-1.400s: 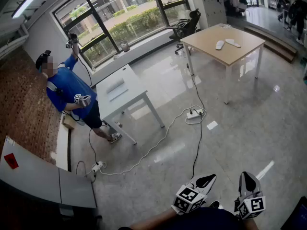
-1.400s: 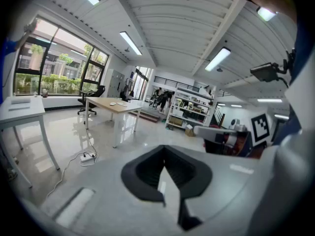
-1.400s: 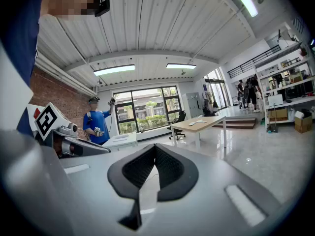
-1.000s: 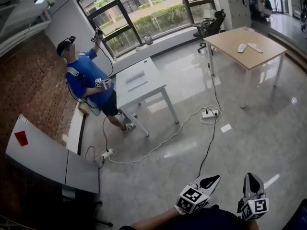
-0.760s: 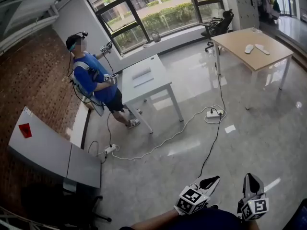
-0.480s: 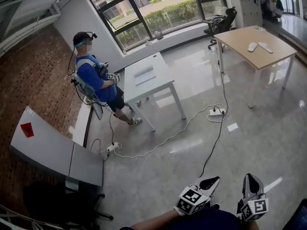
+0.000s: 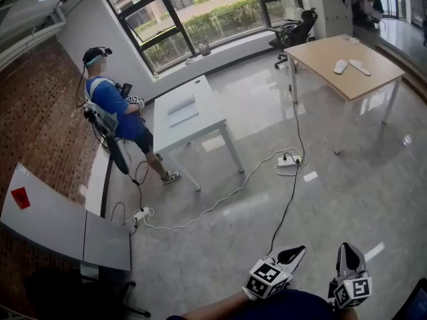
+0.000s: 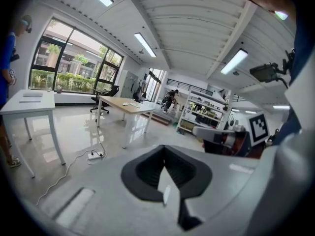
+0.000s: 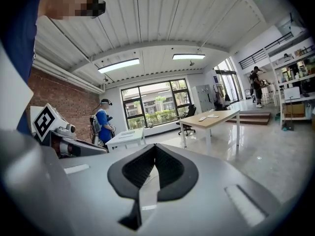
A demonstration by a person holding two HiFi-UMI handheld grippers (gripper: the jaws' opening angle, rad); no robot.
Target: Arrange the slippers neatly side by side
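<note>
Two white slippers [image 7: 340,66] [image 7: 361,67] lie a little apart on the wooden table [image 7: 320,53] at the far right of the room. In the right gripper view the slippers [image 9: 202,118] are small and far off. My left gripper [image 7: 288,253] and right gripper [image 7: 347,253] hang close to my body at the bottom of the head view, far from that table. Both are shut with nothing between the jaws. The left gripper [image 8: 165,165] and the right gripper [image 9: 154,155] each show closed black pads against the open room.
A person in a blue shirt [image 7: 110,102] stands by a white table [image 7: 190,122] near the windows. A power strip [image 7: 287,162] and long cables [image 7: 220,202] trail across the shiny floor. A grey partition [image 7: 60,225] stands at lower left, an office chair [image 7: 293,27] beyond the wooden table.
The head view has swung about the room. The person in blue has lowered a raised arm and stepped along the white table. My two grippers stay shut and in place.
</note>
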